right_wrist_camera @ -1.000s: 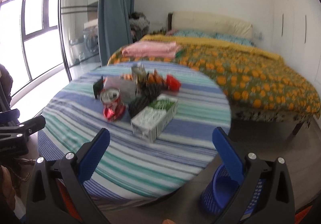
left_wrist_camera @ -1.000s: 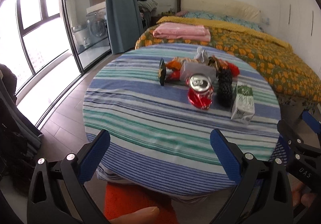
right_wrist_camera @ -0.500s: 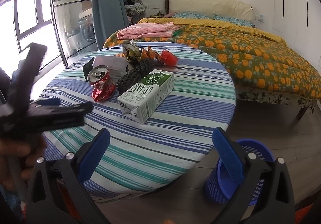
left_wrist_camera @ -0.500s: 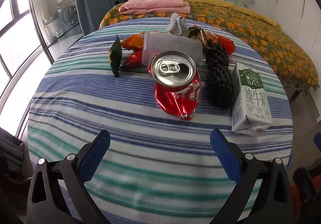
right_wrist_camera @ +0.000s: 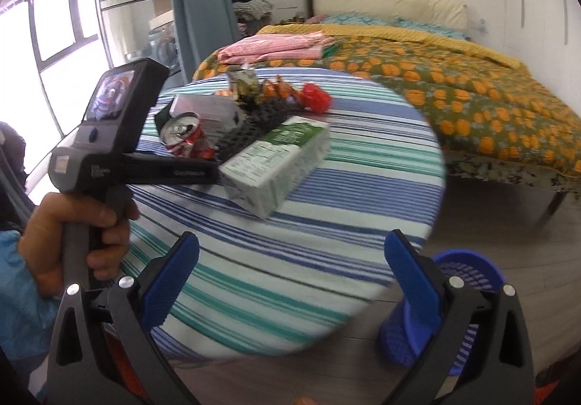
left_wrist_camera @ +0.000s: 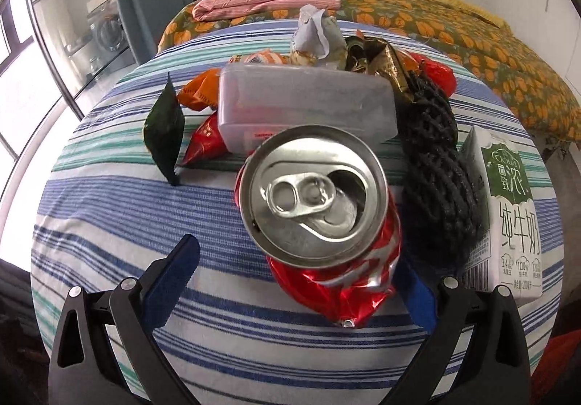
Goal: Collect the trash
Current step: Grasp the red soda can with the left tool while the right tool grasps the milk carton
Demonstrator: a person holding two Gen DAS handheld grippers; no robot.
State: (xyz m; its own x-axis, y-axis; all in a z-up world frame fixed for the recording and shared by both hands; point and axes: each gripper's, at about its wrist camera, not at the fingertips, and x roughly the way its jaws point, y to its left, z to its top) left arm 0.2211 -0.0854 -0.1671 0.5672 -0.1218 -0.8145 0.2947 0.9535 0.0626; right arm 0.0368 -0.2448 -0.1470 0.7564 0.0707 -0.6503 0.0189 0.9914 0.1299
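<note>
A crushed red soda can (left_wrist_camera: 326,223) stands on the round striped table (left_wrist_camera: 109,223), between the open jaws of my left gripper (left_wrist_camera: 294,281), which does not touch it. Behind it lie a clear plastic box (left_wrist_camera: 305,107), a black net roll (left_wrist_camera: 435,165), a milk carton (left_wrist_camera: 508,212) and snack wrappers (left_wrist_camera: 203,92). In the right wrist view the can (right_wrist_camera: 185,138) and carton (right_wrist_camera: 279,165) show on the table (right_wrist_camera: 326,223). My right gripper (right_wrist_camera: 290,270) is open and empty over the table's near edge. A blue waste basket (right_wrist_camera: 468,281) stands on the floor at the right.
A bed with an orange-flowered cover (right_wrist_camera: 472,92) stands behind the table. Glass doors and a curtain (right_wrist_camera: 203,5) are at the left. The left gripper's body and the hand holding it (right_wrist_camera: 90,187) show at the left of the right wrist view.
My left gripper has moved forward over the table until its open jaws flank the red can. The right gripper has shifted slightly; the left gripper's body now shows closer in its view.
</note>
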